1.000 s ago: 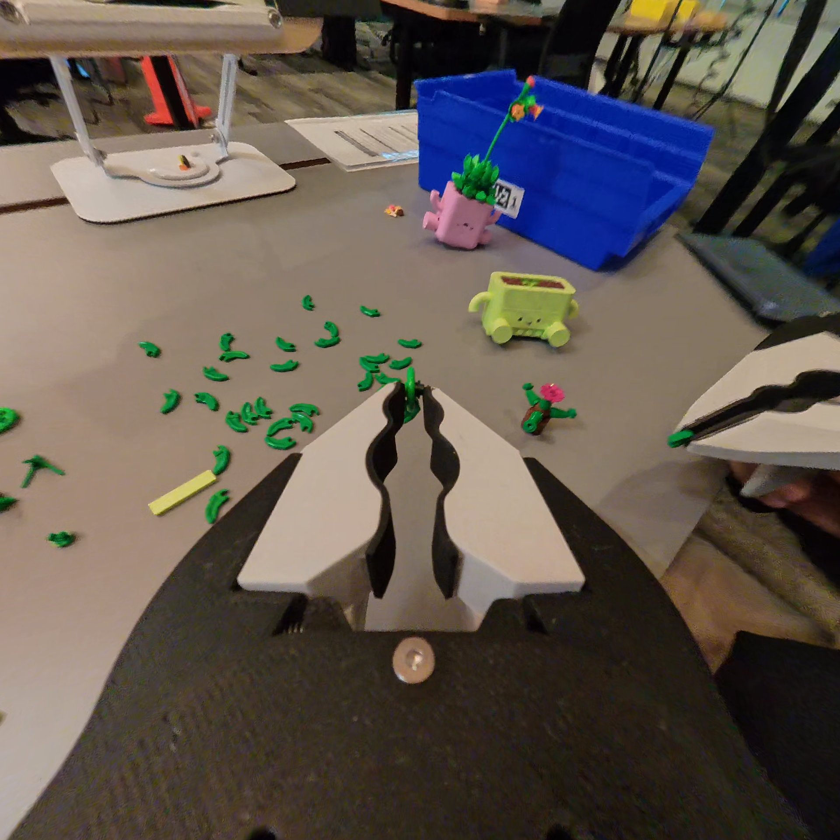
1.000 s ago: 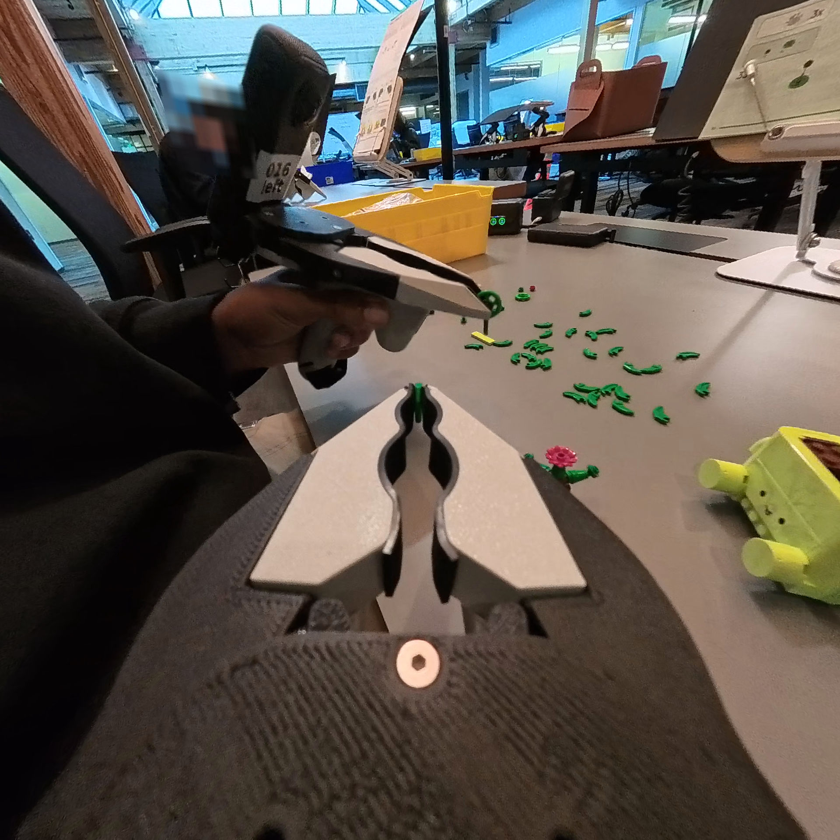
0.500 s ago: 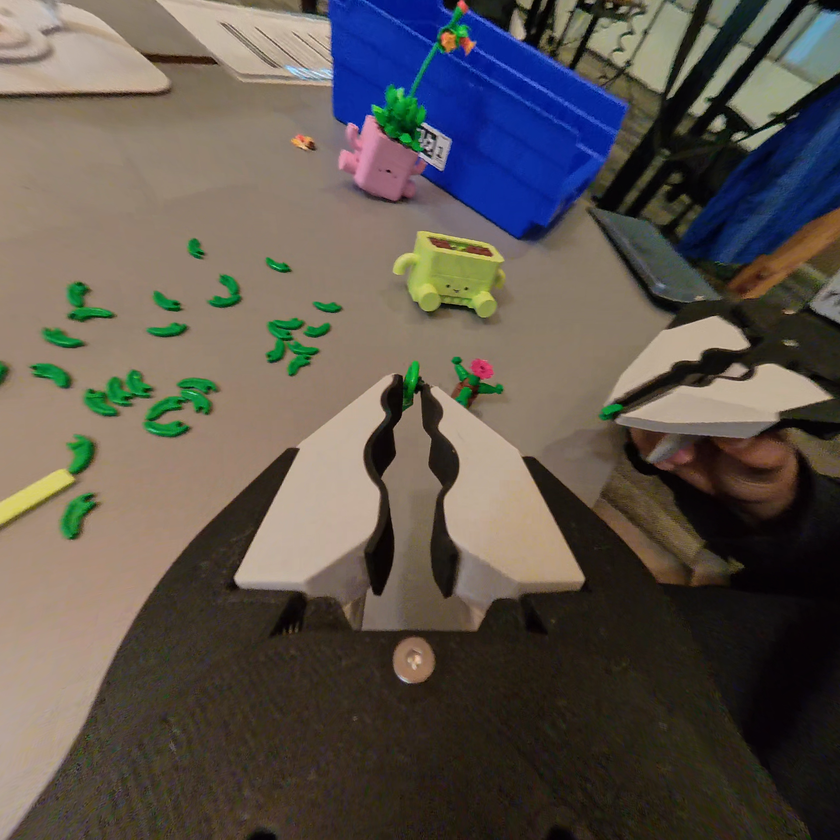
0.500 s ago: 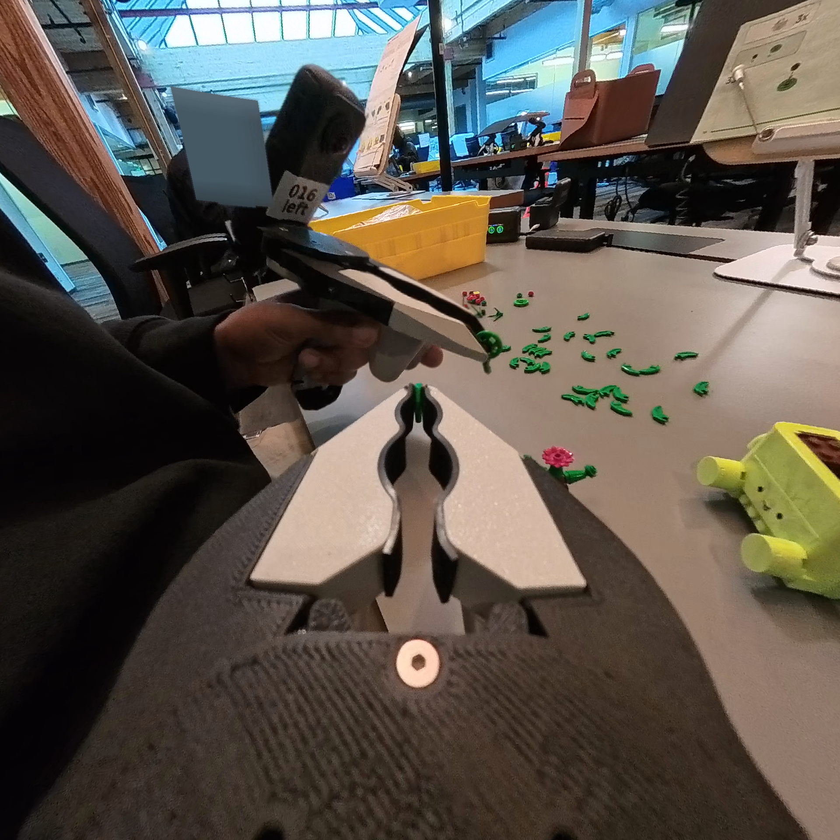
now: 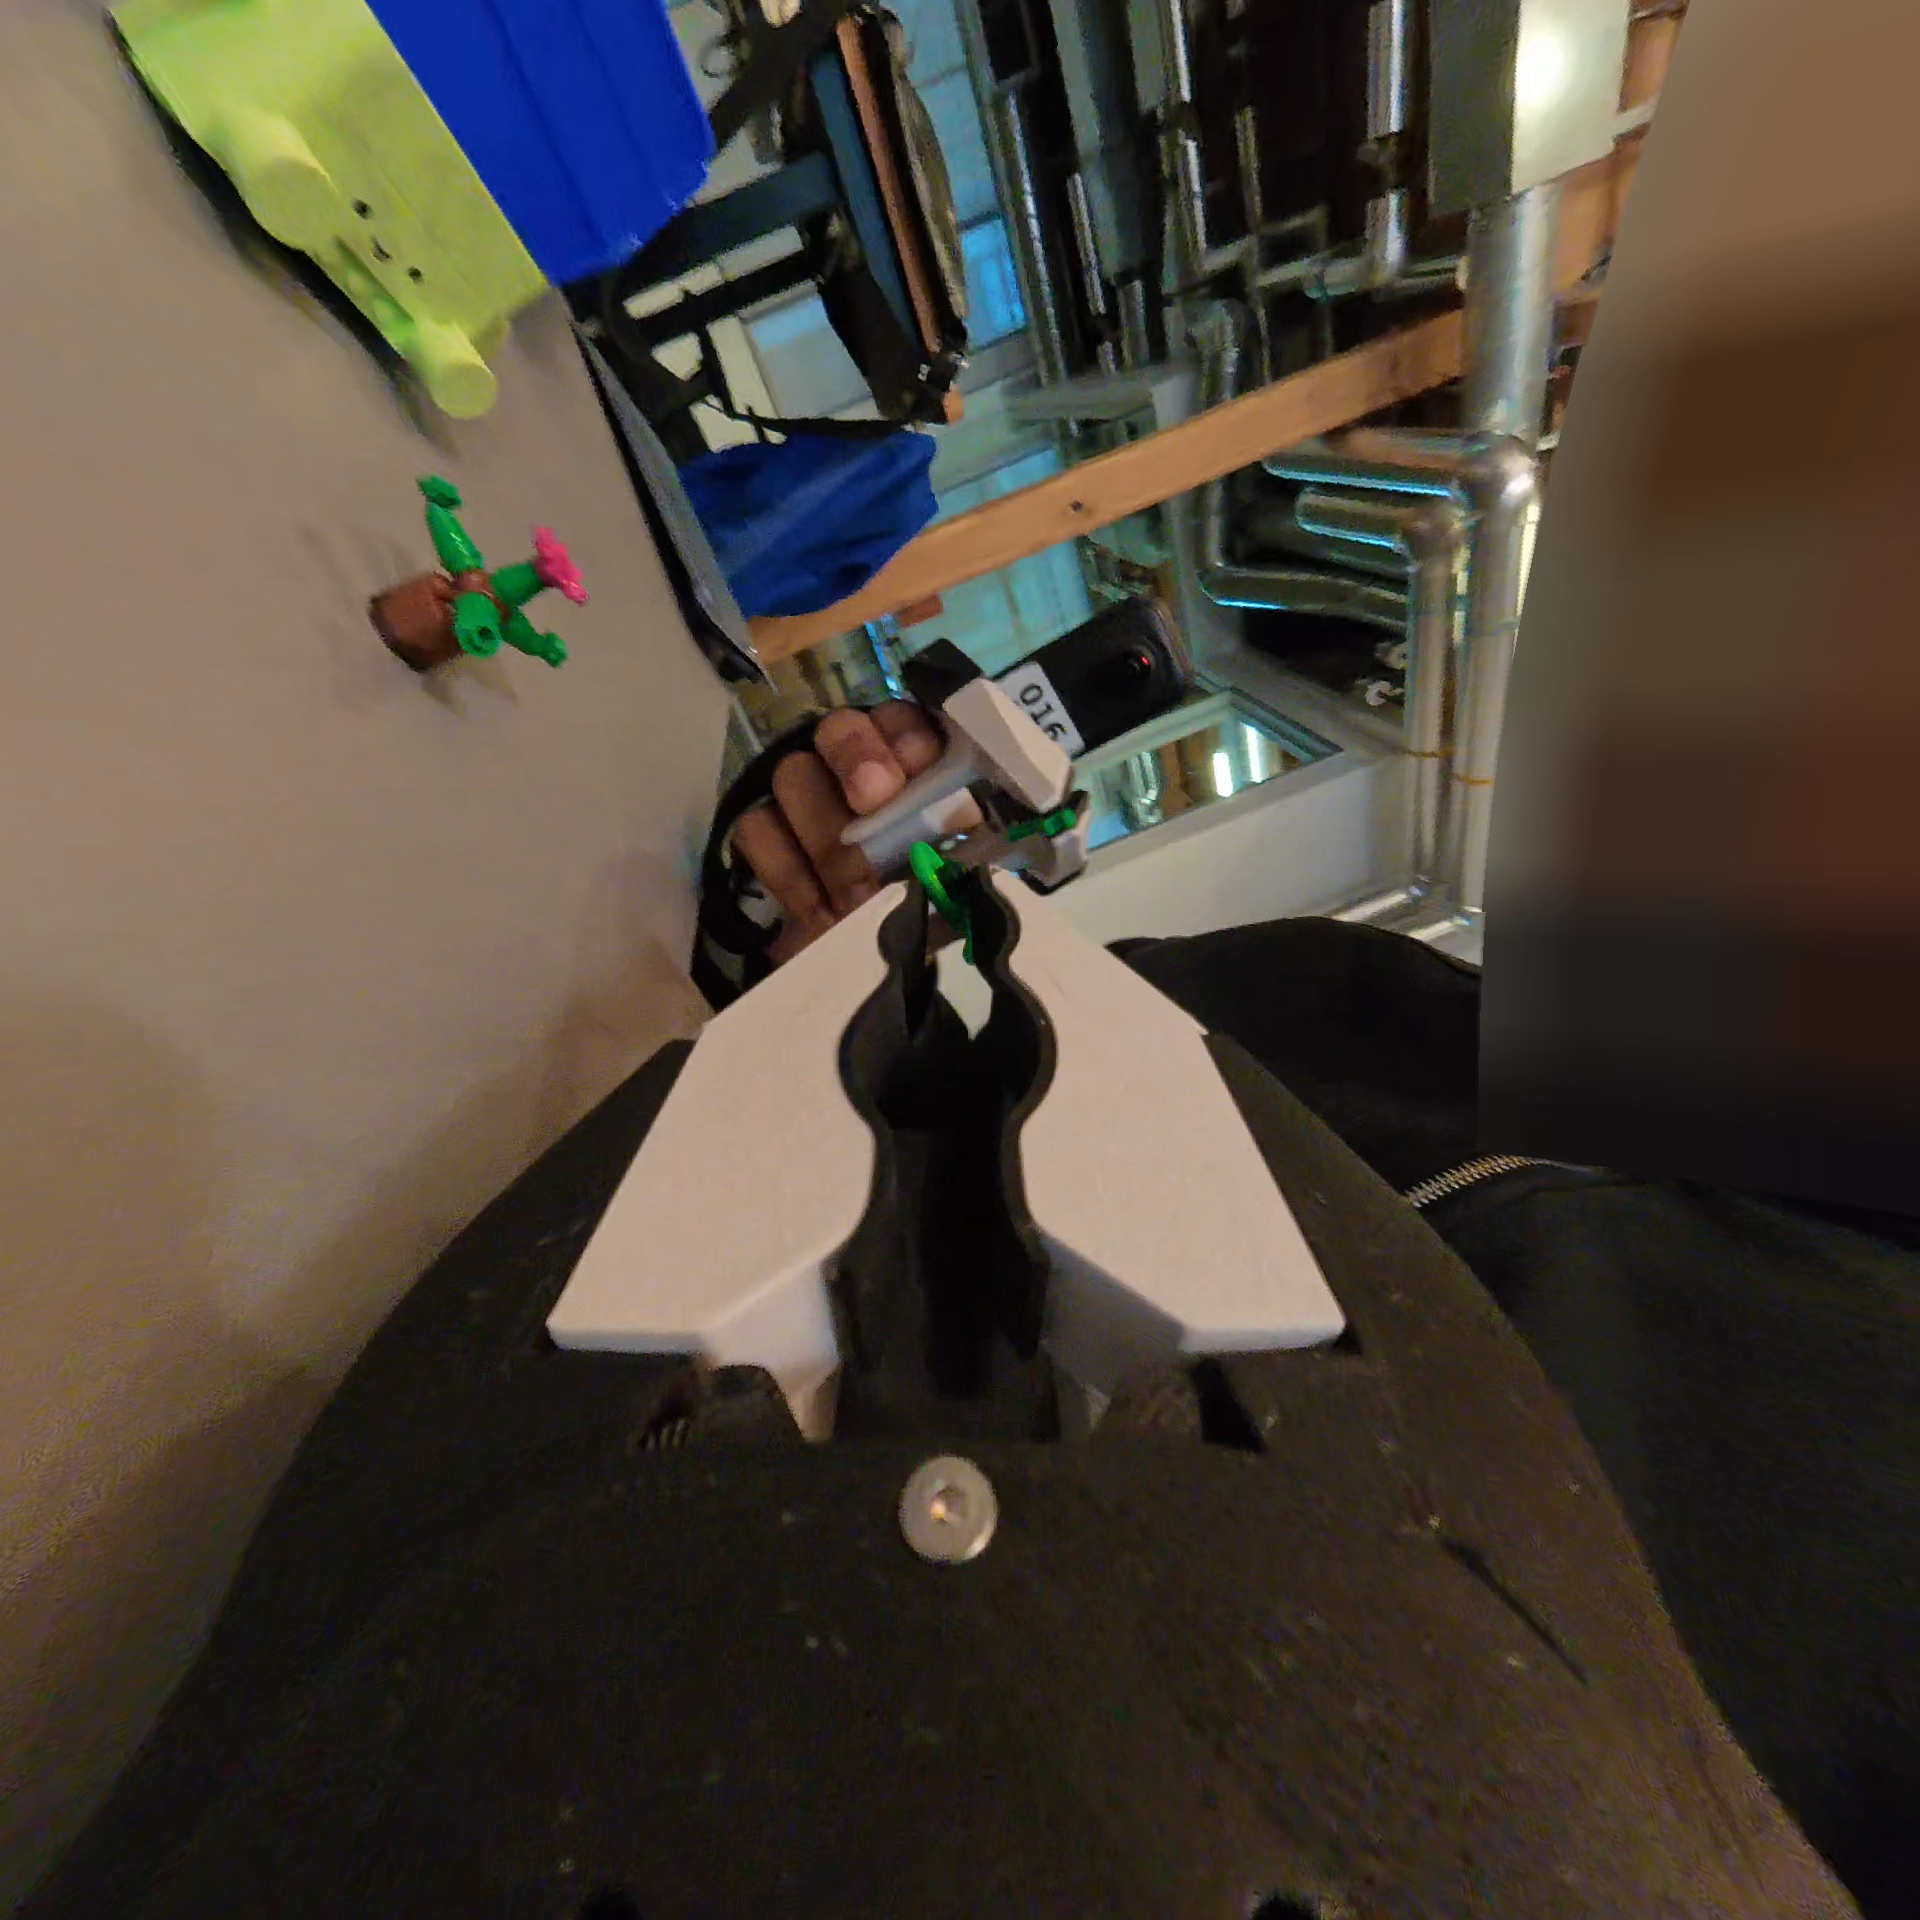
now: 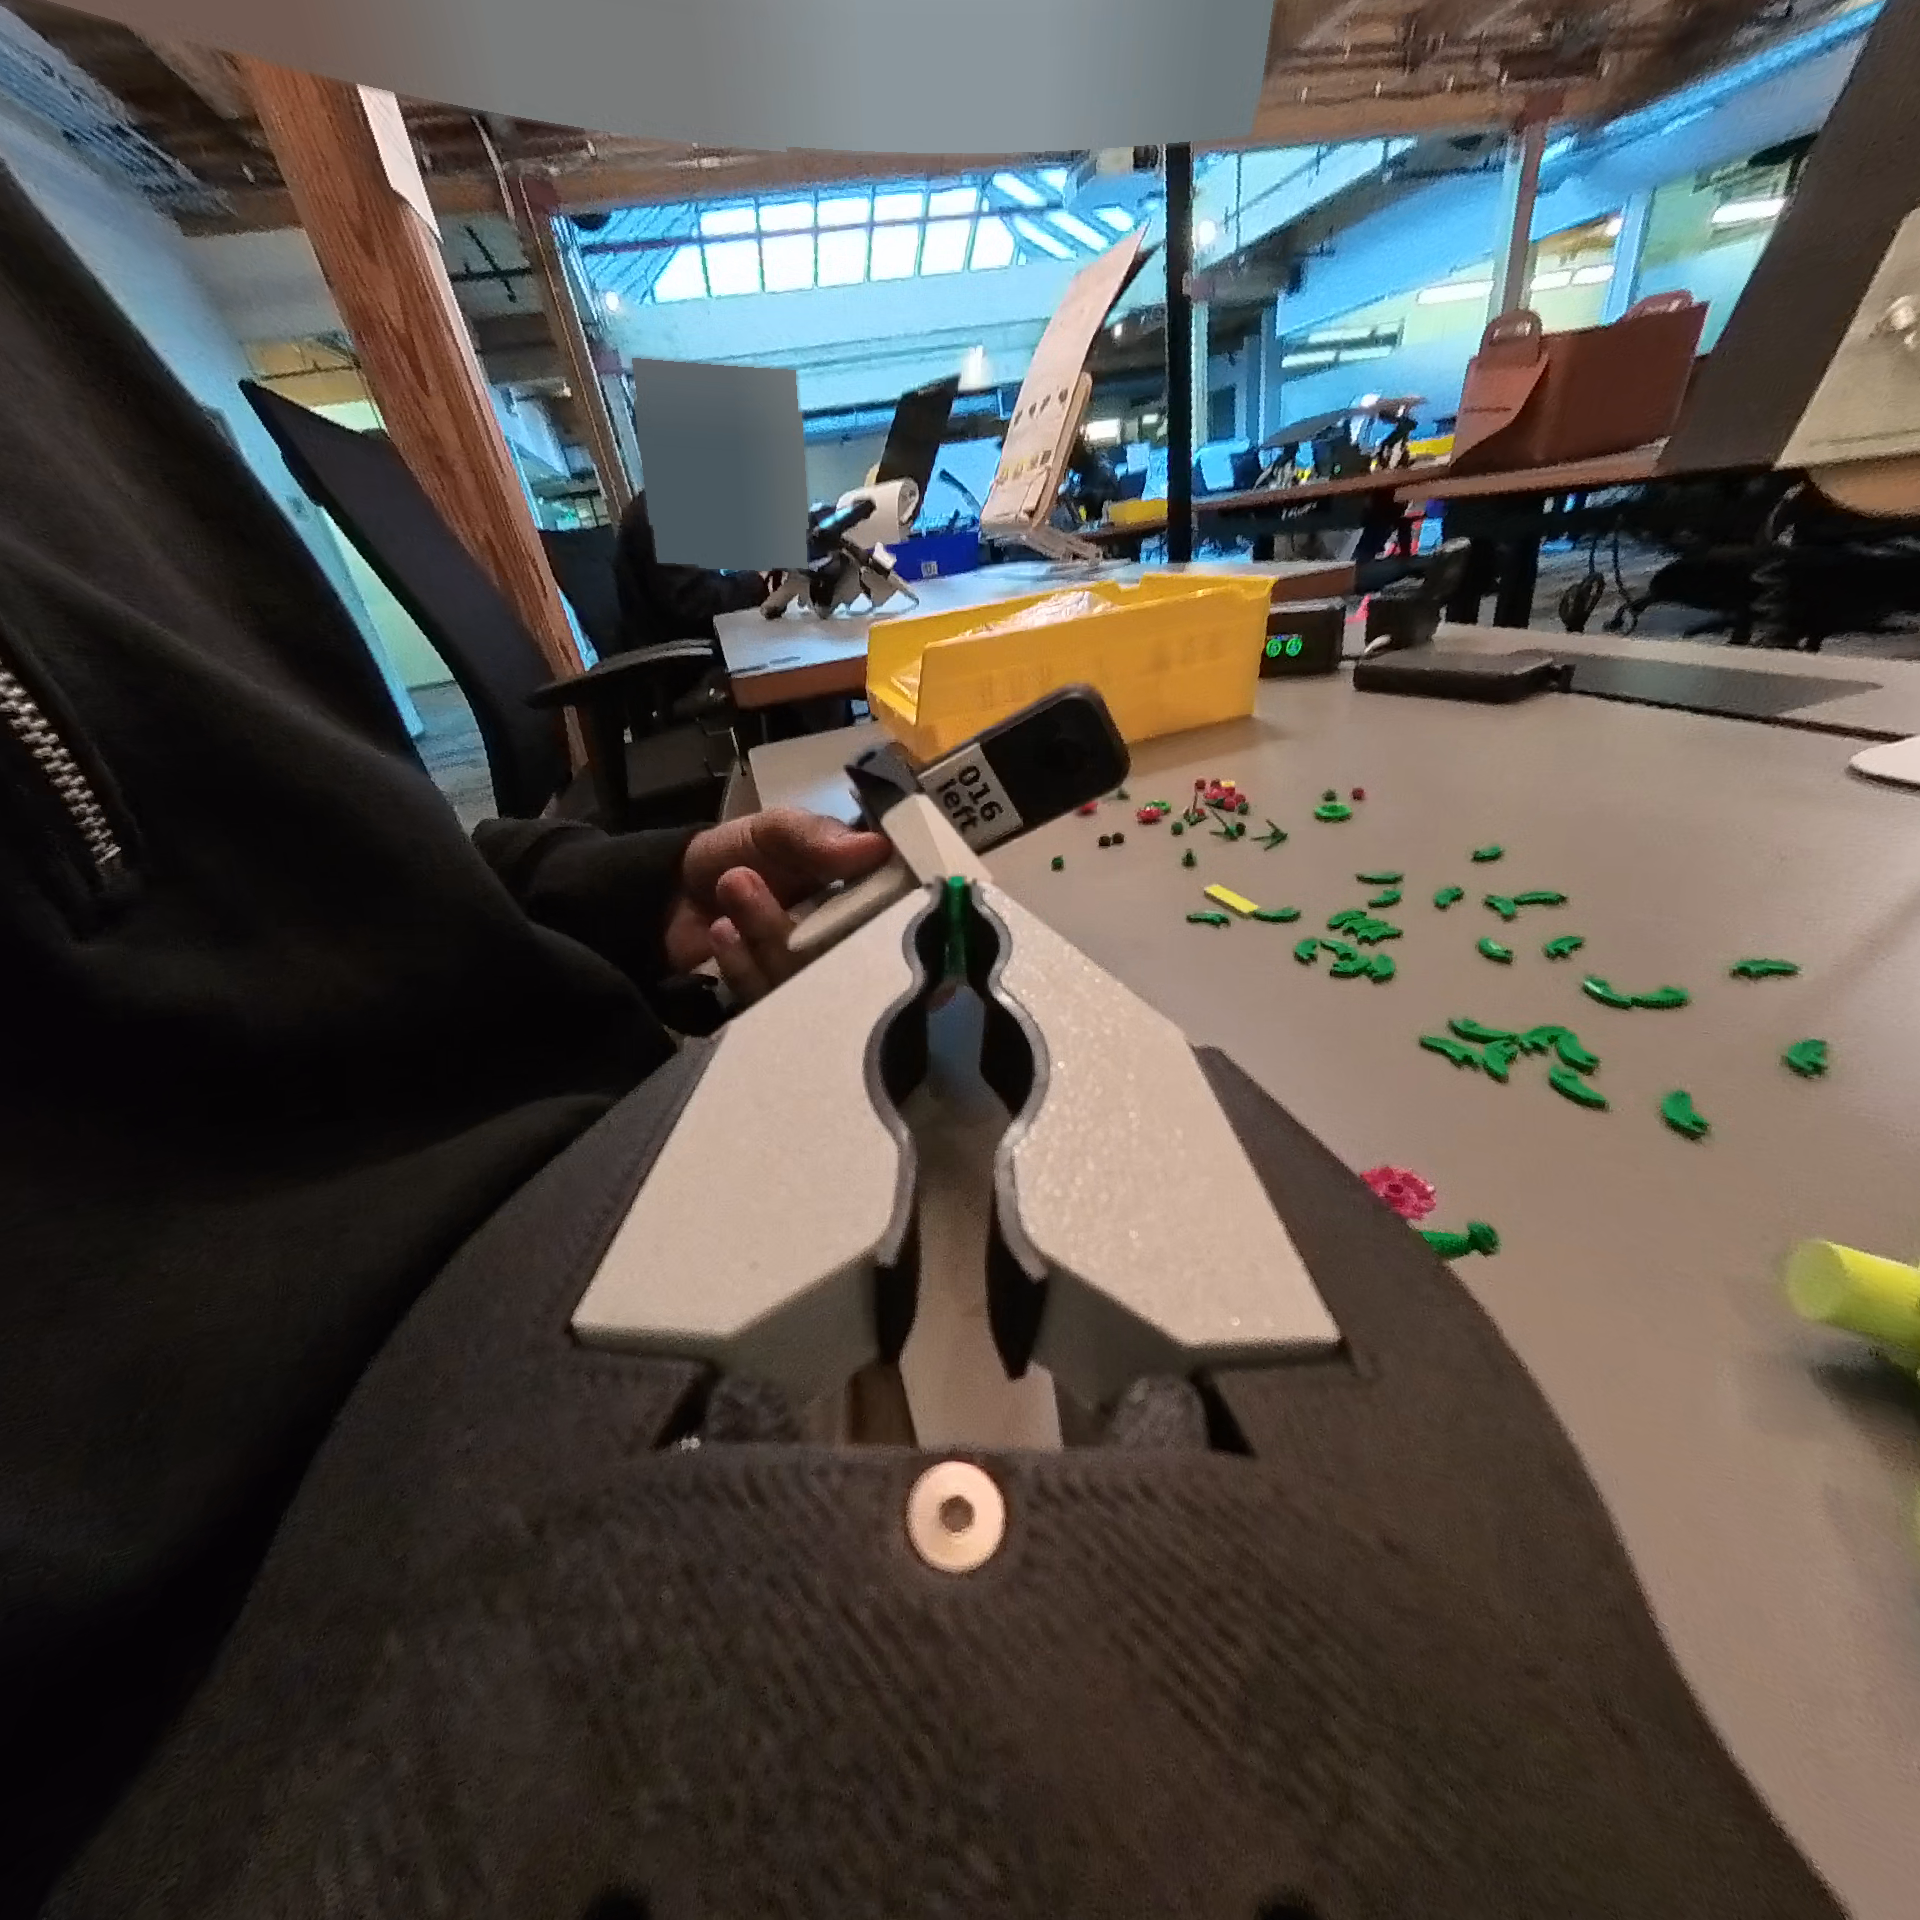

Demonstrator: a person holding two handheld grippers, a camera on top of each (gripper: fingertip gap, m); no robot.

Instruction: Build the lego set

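Observation:
My left gripper [image 5: 951, 914] is rolled on its side and shut on a small green ring piece [image 5: 935, 878]. My right gripper [image 6: 954, 906] is shut on a thin green stem piece [image 6: 954, 925]. The two grippers meet tip to tip in the air, just off the table's near edge. In the left wrist view the right gripper [image 5: 1013, 831] points back at me, with its green piece [image 5: 1039, 828] just beyond the ring. In the right wrist view one of the left gripper's fingers [image 6: 914, 844] lies right behind my tips. Whether the two pieces touch is hidden.
On the grey table [image 6: 1558, 790] lie several loose green leaf pieces [image 6: 1507, 1049], a small cactus with a pink flower [image 5: 478, 603], a lime-green pot [image 5: 343, 197], a blue bin [image 5: 561, 125] and a yellow bin [image 6: 1070, 665]. A person's dark jacket [image 6: 260, 1039] fills the near left. Only a small space, under 4 cm, lies between the two pairs of fingers.
My left gripper has lifted off the table, rolled onto its side and swung round to face the right gripper. The two tips, apart before, have come together.

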